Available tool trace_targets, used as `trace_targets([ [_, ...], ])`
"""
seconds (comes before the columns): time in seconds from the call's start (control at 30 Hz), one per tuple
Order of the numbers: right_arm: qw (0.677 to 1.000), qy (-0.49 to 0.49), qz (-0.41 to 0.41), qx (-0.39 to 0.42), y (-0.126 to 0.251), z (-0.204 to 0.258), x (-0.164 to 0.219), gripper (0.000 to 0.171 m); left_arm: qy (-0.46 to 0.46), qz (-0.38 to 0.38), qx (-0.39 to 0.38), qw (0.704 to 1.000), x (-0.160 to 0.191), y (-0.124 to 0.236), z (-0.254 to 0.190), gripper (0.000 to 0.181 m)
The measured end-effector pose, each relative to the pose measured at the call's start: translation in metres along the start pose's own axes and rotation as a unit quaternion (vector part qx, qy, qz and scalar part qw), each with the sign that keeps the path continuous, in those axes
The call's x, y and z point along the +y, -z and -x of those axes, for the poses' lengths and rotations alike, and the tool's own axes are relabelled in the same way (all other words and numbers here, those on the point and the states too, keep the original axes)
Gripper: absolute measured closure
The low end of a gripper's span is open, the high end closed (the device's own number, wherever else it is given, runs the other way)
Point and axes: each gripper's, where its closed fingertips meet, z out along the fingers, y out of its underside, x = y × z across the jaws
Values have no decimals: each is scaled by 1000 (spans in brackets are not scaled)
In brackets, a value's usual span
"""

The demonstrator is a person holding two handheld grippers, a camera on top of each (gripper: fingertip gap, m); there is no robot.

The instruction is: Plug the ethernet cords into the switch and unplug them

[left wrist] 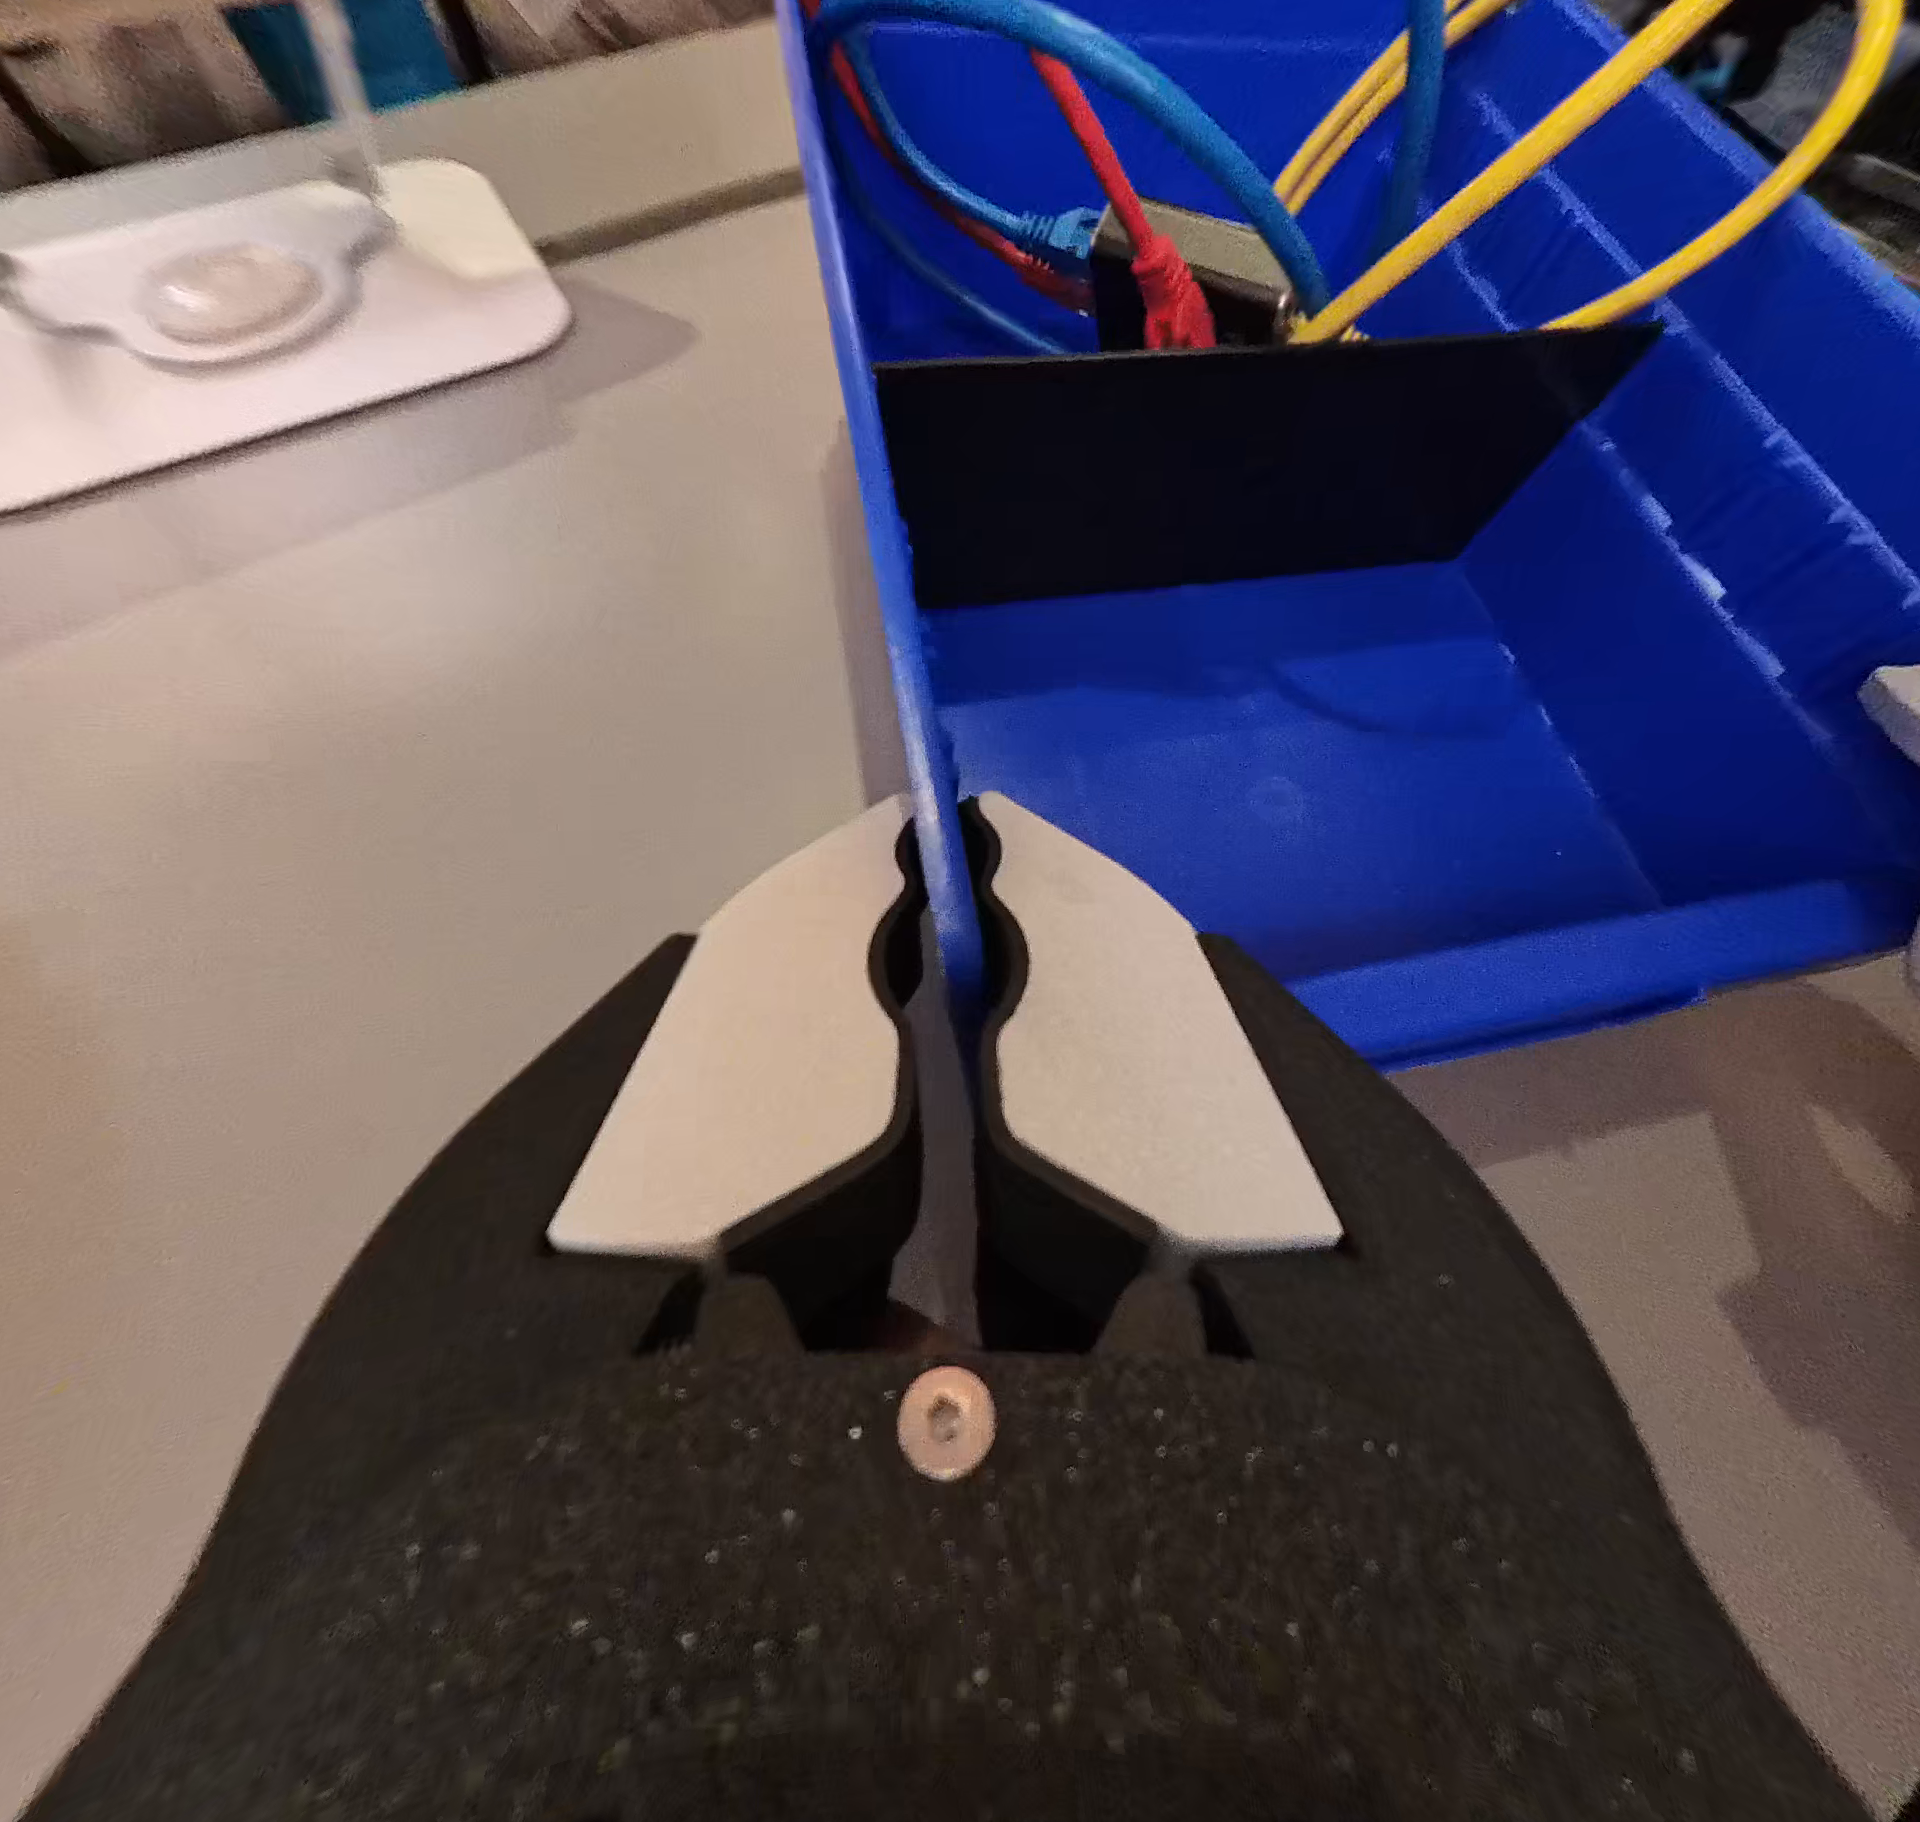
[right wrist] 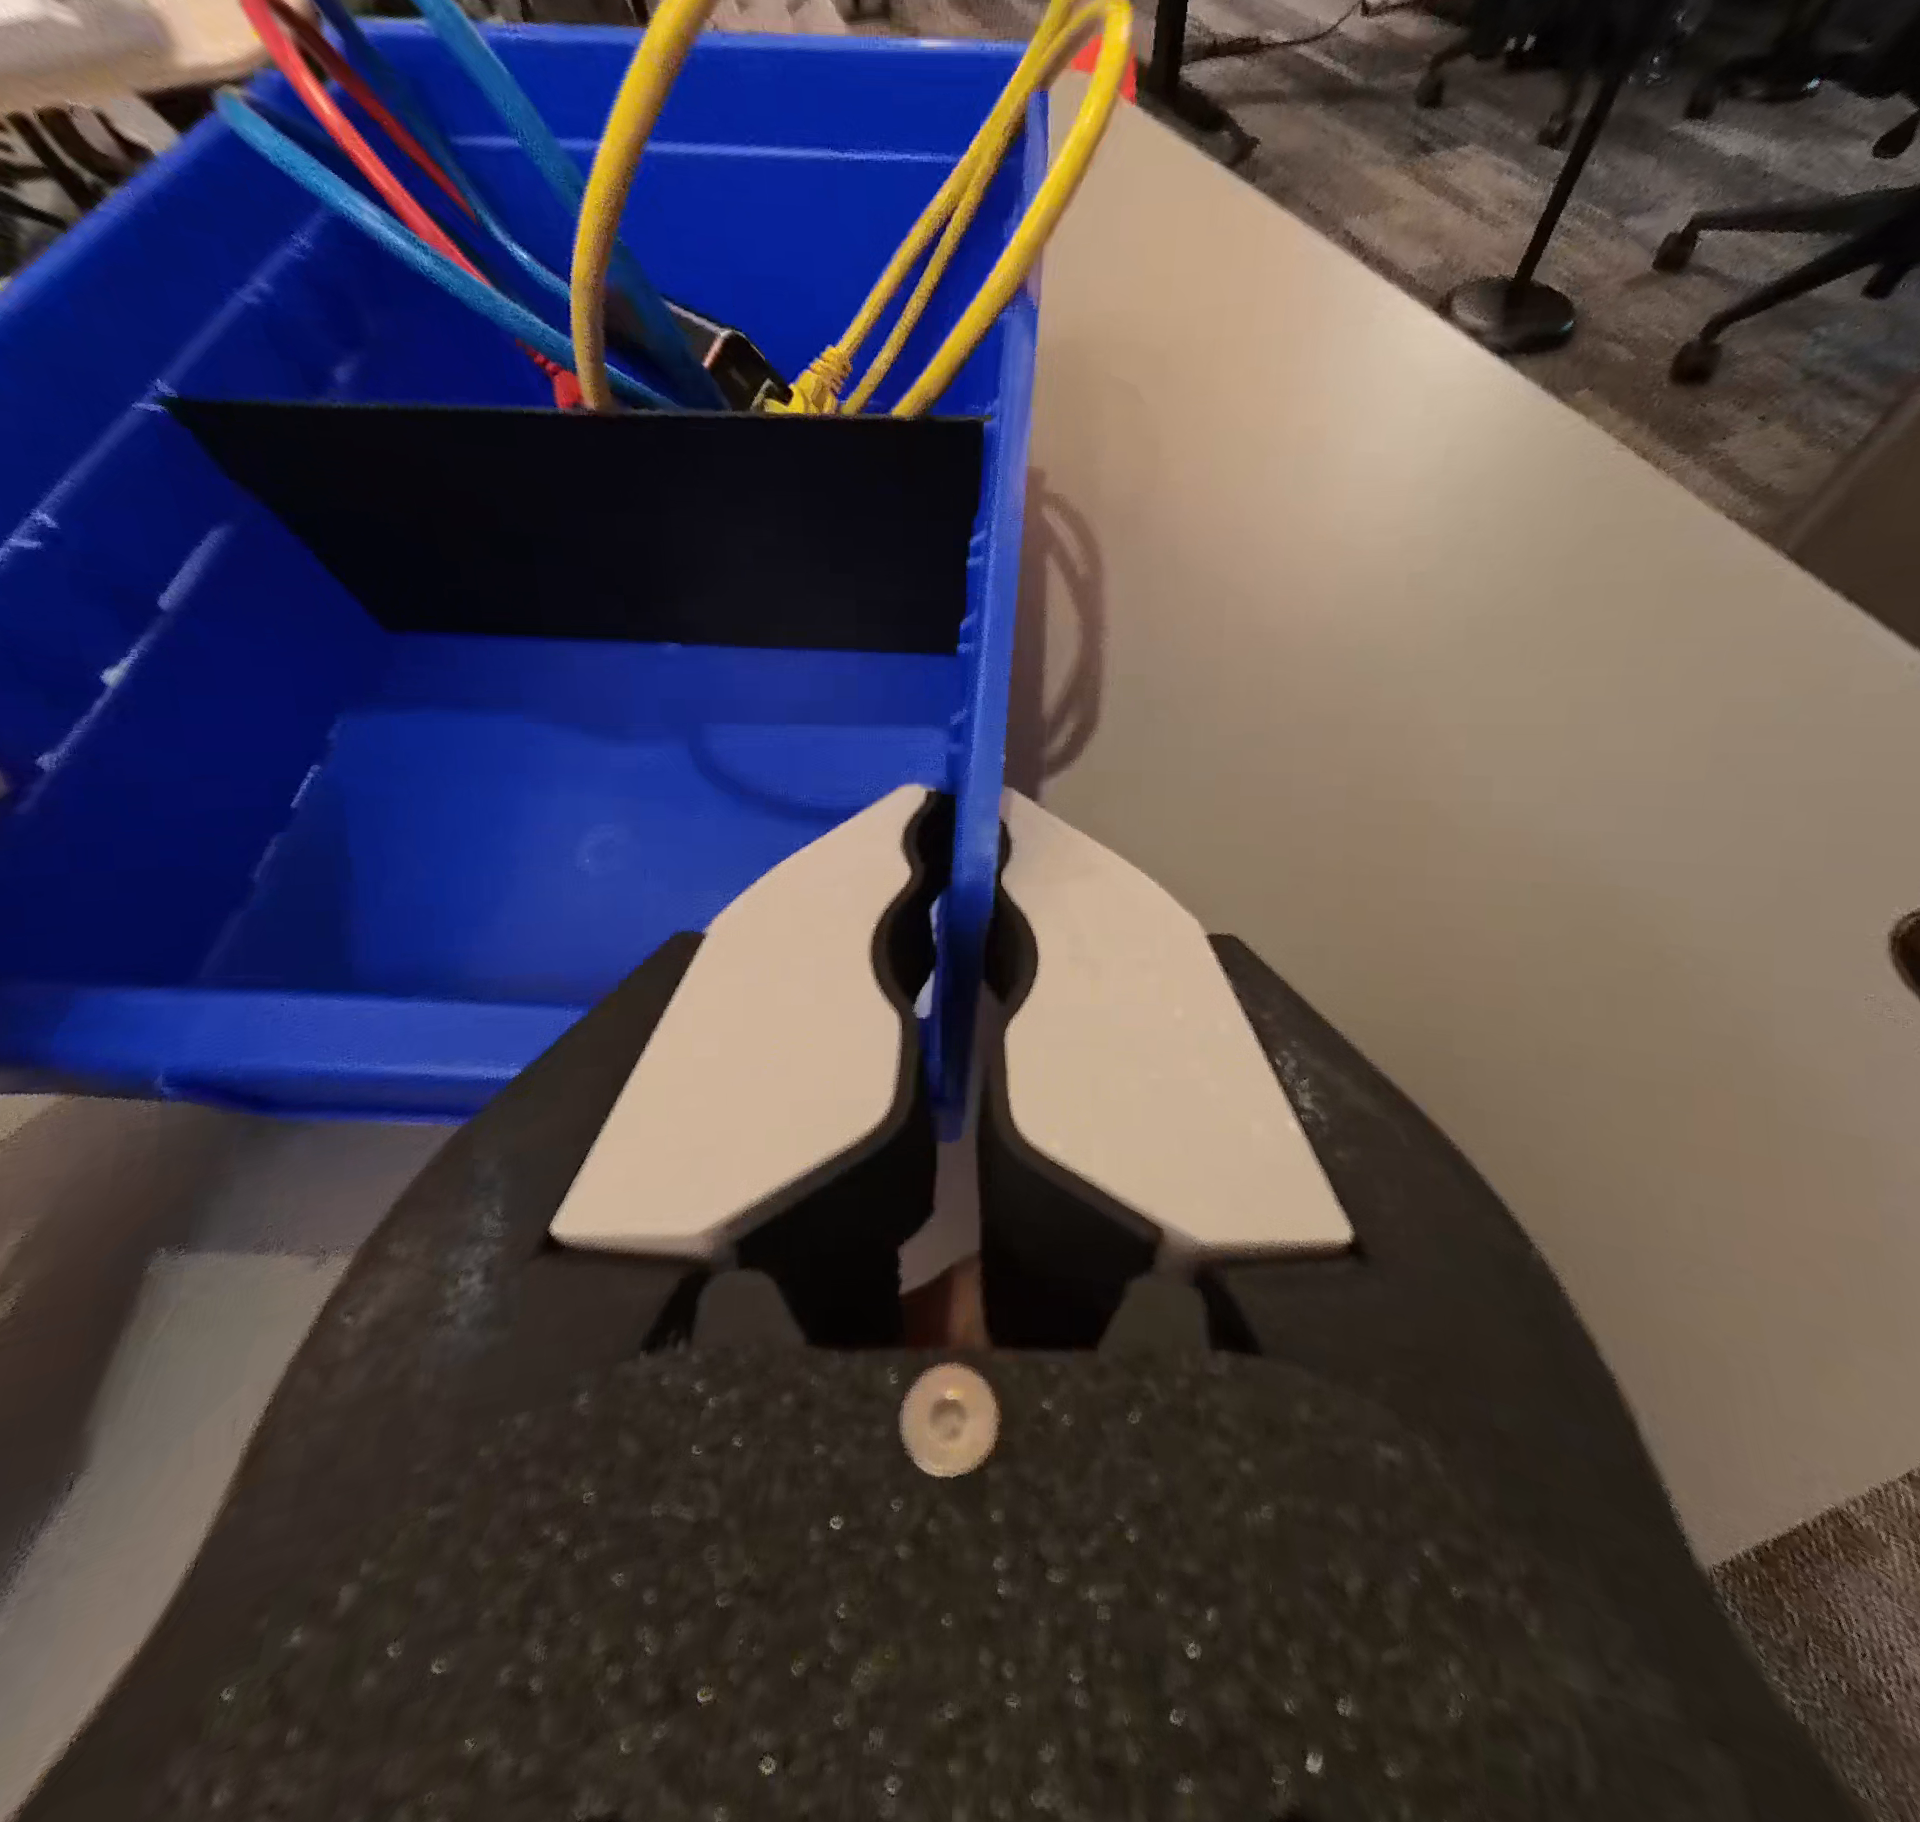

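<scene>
A blue plastic bin (left wrist: 1455, 837) stands on the pale table. A black divider (left wrist: 1195, 463) splits it. Behind the divider lies the switch (left wrist: 1195, 266), with a red cord (left wrist: 1174, 302), blue cords (left wrist: 1143, 79) and yellow cords (left wrist: 1621, 89) at it. My left gripper (left wrist: 940, 816) is shut on the bin's left wall (left wrist: 883, 546). In the right wrist view my right gripper (right wrist: 966, 816) is shut on the bin's right wall (right wrist: 1003, 525). The switch (right wrist: 727, 359), the divider (right wrist: 644, 525), the yellow cords (right wrist: 623, 151) and the blue cords (right wrist: 436, 245) show there too.
A white flat stand (left wrist: 208, 338) lies on the table (left wrist: 416, 837) to the bin's left. The table's right edge (right wrist: 1558, 442) drops to a floor with chair legs and black stands (right wrist: 1517, 297). The bin's near compartment (right wrist: 571, 837) holds nothing. The tips of one gripper are about 20 cm away from the tips of the other.
</scene>
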Motion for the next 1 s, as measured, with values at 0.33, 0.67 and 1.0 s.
trace_targets([
  [0.33, 989, 80, -31, -122, 5, 150, -16, 167, 42, -21, -119, 992, 28, 84, 128, 177],
  [0.67, 979, 103, 15, -174, -20, 220, 9, 167, 70, 8, -131, 989, 59, 91, 187, 174],
  [1.0, 953, 184, -64, -231, 23, 196, -2, 146, 139, -61, -155, 976, 60, 228, 241, 147],
])
